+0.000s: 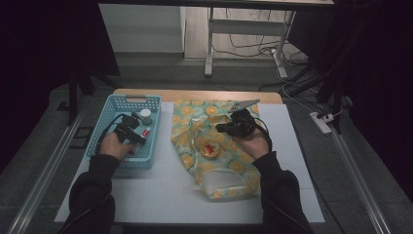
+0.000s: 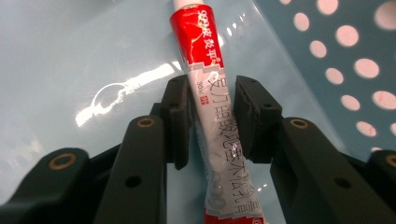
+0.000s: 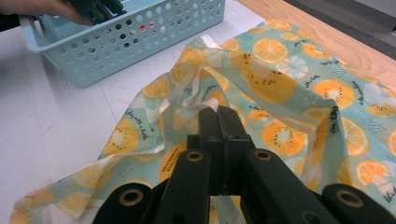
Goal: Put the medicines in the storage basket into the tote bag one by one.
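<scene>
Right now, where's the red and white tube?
The red and white tube lies on the floor of the blue basket at the table's left, between the left gripper jaws; a white-capped jar sits just beyond.

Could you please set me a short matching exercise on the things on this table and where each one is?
Things:
1. tube
2. white-capped jar
3. fruit-print bag
4. round tin

Places:
A. pinched at its edge by the right gripper
B. between the left gripper pads
C. inside the bag
D. at the basket far end

Pairs: 1-B, 2-D, 3-A, 4-C
</scene>
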`<move>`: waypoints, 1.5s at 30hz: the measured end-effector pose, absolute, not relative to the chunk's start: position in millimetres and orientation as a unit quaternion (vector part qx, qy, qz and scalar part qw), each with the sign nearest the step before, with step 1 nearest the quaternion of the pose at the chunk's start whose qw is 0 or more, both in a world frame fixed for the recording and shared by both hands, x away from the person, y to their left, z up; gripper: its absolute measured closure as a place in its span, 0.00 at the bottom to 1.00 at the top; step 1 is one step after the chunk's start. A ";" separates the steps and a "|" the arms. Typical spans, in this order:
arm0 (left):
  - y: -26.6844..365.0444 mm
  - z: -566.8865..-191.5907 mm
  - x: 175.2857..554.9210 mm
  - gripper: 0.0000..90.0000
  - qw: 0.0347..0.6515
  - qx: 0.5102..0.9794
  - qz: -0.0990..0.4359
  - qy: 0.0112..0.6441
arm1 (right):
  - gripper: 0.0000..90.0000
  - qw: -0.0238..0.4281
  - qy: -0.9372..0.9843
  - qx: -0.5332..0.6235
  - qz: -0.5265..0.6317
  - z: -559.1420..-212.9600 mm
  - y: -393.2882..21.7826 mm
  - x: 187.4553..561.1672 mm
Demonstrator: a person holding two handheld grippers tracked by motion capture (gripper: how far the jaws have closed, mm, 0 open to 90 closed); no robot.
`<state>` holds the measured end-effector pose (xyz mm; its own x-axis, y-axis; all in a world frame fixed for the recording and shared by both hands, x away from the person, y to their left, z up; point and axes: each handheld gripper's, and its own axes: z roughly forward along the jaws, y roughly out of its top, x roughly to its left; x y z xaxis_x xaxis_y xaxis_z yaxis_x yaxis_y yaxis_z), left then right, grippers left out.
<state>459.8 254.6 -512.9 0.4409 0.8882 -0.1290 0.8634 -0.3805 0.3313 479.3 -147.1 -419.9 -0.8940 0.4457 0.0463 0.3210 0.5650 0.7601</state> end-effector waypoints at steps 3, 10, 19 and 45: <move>255.0 -512.8 459.8 0.79 0.176 0.829 0.036 0.530 | 1.00 0.076 0.881 0.217 0.413 -419.8 -147.2 479.3; 254.6 -511.9 460.1 0.81 0.174 0.826 0.038 0.535 | 1.00 0.076 0.881 0.217 0.413 -419.2 -147.4 479.0; 257.4 -502.7 457.0 0.81 0.200 0.816 0.053 0.540 | 1.00 0.078 0.880 0.218 0.415 -418.1 -147.5 478.6; 255.6 -450.4 427.0 0.81 0.313 0.815 0.078 0.482 | 1.00 0.081 0.876 0.216 0.424 -415.0 -149.0 477.4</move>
